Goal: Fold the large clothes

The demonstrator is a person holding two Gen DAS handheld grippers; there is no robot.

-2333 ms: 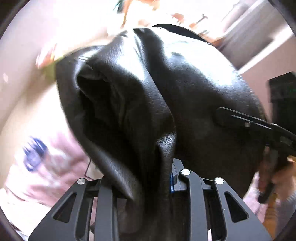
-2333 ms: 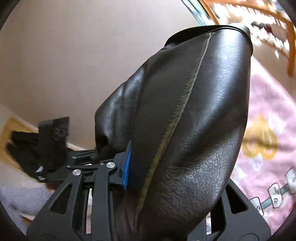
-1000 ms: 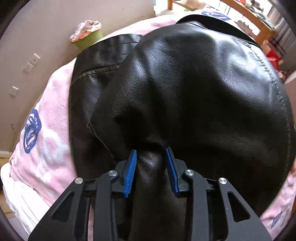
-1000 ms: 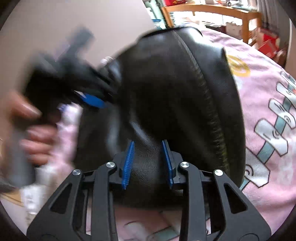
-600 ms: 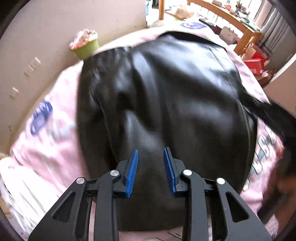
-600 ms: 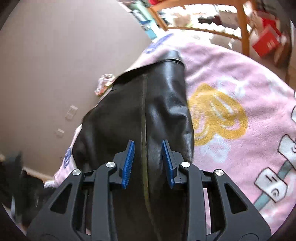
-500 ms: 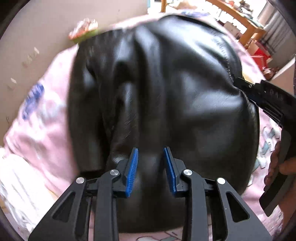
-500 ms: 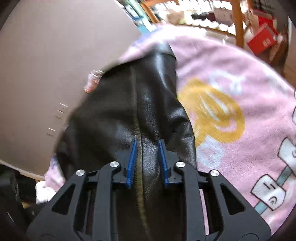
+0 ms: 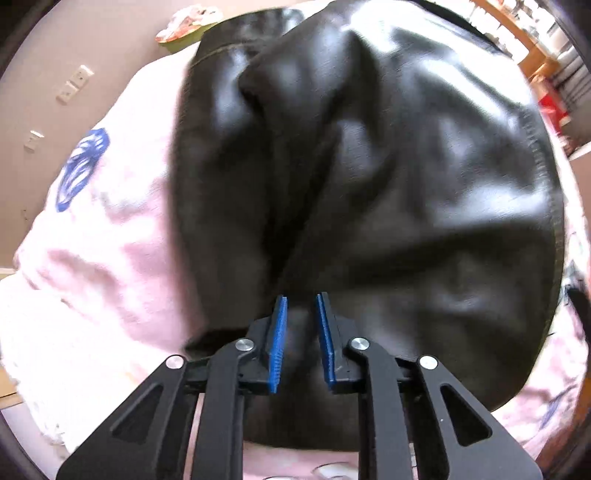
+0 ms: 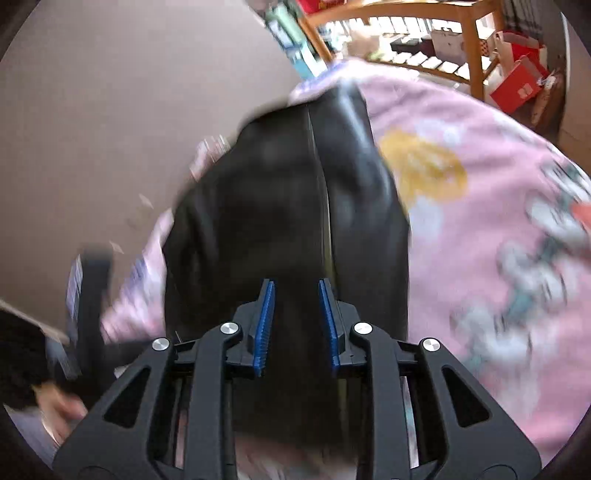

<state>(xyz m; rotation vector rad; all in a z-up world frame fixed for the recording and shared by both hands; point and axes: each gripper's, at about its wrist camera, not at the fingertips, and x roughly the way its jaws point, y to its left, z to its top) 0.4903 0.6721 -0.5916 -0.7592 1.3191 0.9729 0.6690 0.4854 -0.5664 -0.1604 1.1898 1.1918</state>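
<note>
Writing or brand marks cannot be read anywhere: the blue emblem [image 9: 83,168] on the pink fleece blanket [image 9: 110,236] and the cartoon figures printed on its other side are too blurred to make out.

Spread over that blanket lies the large black leather jacket [image 9: 388,177], rumpled into broad folds, its stitched edge running down the right of the left wrist view. The left gripper [image 9: 301,332] points down at the near hem, and a ridge of leather rises between its blue ribbed pads [image 9: 277,343]; whether they pinch it or merely flank it is hard to tell, as the fold there is dark and smeared.

In the right wrist view the right gripper [image 10: 297,323] straddles the jacket beside a pale seam; its jaws are opening, with leather between them, and no firm pinch shows. At the lower left a blurred hand [image 10: 59,410] holds the other tool. A wooden rack [image 10: 424,33] of boxes stands beyond the bed.
</note>
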